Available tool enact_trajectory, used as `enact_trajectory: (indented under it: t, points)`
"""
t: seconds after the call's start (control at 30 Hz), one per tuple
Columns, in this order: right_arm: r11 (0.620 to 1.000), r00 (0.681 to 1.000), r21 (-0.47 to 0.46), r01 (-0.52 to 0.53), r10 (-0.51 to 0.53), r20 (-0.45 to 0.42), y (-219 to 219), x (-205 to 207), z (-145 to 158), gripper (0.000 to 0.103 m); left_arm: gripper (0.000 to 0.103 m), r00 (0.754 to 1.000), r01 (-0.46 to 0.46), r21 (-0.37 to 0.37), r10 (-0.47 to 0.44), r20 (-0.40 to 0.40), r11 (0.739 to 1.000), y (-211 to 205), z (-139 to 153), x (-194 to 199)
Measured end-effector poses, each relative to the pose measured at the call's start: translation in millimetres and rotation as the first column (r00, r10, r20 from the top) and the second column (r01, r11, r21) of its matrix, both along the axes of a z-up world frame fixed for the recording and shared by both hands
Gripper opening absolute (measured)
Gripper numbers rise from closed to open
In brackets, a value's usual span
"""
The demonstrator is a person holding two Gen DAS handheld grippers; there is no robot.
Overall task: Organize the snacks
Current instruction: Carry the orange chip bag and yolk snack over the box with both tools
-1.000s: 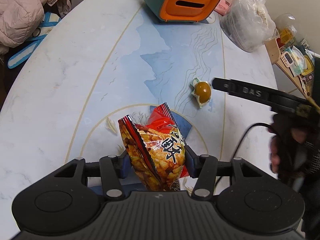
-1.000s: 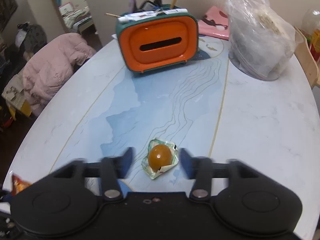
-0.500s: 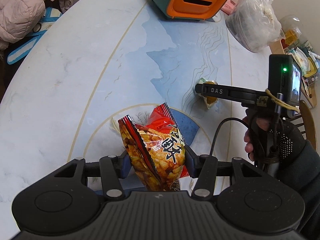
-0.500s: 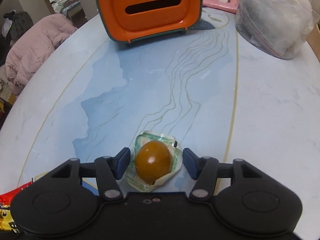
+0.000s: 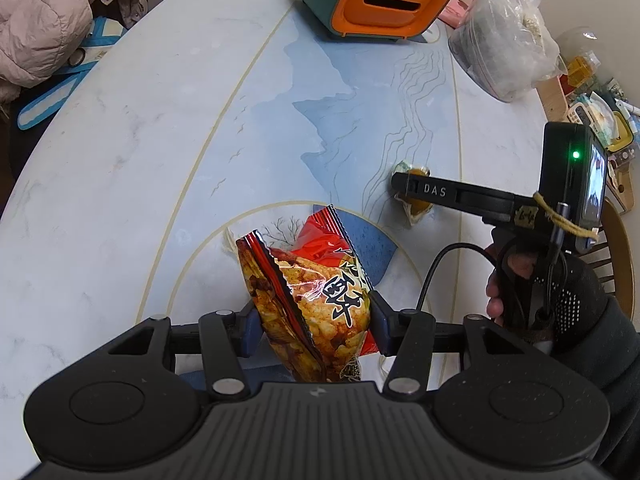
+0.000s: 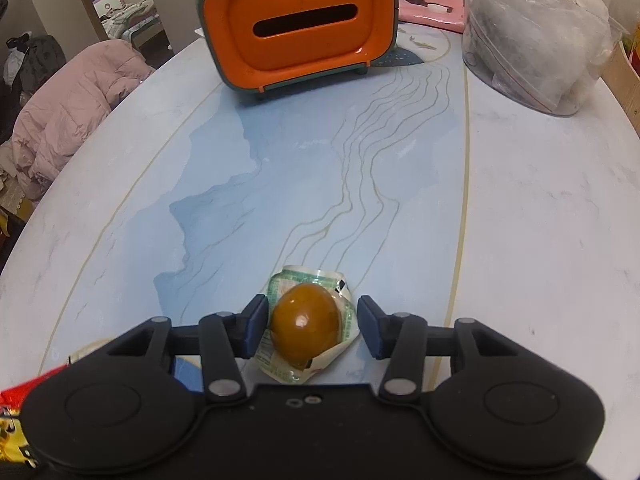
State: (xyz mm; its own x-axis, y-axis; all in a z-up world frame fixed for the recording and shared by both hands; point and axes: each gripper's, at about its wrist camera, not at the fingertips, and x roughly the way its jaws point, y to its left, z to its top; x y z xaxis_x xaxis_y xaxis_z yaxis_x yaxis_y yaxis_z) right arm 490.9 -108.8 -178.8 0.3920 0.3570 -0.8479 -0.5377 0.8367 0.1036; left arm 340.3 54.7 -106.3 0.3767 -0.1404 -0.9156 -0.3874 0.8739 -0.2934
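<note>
My left gripper is shut on a red and yellow snack bag and holds it upright above the table. A brown packaged egg in a clear green-printed wrapper lies on the table between the open fingers of my right gripper. The left pad is close to the wrapper and the right pad stands a little apart from it. In the left wrist view the right gripper lies over the egg. A corner of the snack bag shows at the lower left of the right wrist view.
An orange and green box with a slot stands at the far end of the table. A clear plastic bag with dark contents sits at the far right. A pink jacket lies on a seat to the left. Clutter is off the right edge.
My right gripper has moved forward and down until its fingers lie on either side of the egg, and they have narrowed. My left gripper holds the snack bag as before.
</note>
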Motion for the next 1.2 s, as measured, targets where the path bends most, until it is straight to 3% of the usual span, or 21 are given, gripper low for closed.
enact_trajectory:
  t: [0.23,0.5,0.87,1.2]
  points:
    - [0.999,1.000,0.041,-0.007,0.007,-0.010,-10,-20,20,0.048,0.052,1.000,0.003,0.002,-0.003,0.015,1.000,-2,12,-11]
    - [0.996,1.000,0.089,-0.019,0.019,0.005,-38,-69,70,0.048,0.052,0.998,0.048,0.025,-0.049,0.043,0.999,-10,45,-36]
    - [0.989,0.997,0.148,-0.013,0.002,0.075,-84,-182,150,0.048,0.052,0.985,0.160,0.084,-0.165,0.058,0.984,-39,101,-101]
    - [0.984,0.995,0.180,0.007,-0.024,0.094,-108,-289,174,0.048,0.052,0.958,0.259,0.118,-0.271,0.097,0.959,-52,128,-177]
